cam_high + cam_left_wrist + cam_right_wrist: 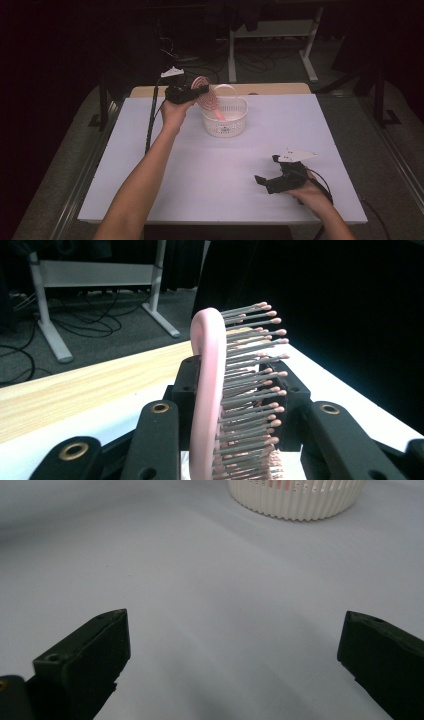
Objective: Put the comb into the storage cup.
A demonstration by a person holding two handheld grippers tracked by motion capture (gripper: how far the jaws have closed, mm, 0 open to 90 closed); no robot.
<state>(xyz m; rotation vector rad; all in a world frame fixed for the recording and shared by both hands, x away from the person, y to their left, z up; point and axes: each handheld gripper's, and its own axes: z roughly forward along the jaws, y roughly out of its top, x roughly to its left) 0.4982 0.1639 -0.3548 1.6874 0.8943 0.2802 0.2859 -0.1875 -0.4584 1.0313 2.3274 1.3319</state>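
**Left tongs hold the brush over the basket**

The left tongs (192, 91) are clamped on the head of a pink plastic hairbrush with grey bristles (206, 96). Its long axis slants down into the white slotted plastic basket (226, 125) just to their right. The right tongs (272, 176) stand wide and empty, well apart, low over the pale bench (200, 175). The room behind is dark.

A dim lab: white table (200, 190), floor cables (200, 62), bare desk frame (272, 30) behind
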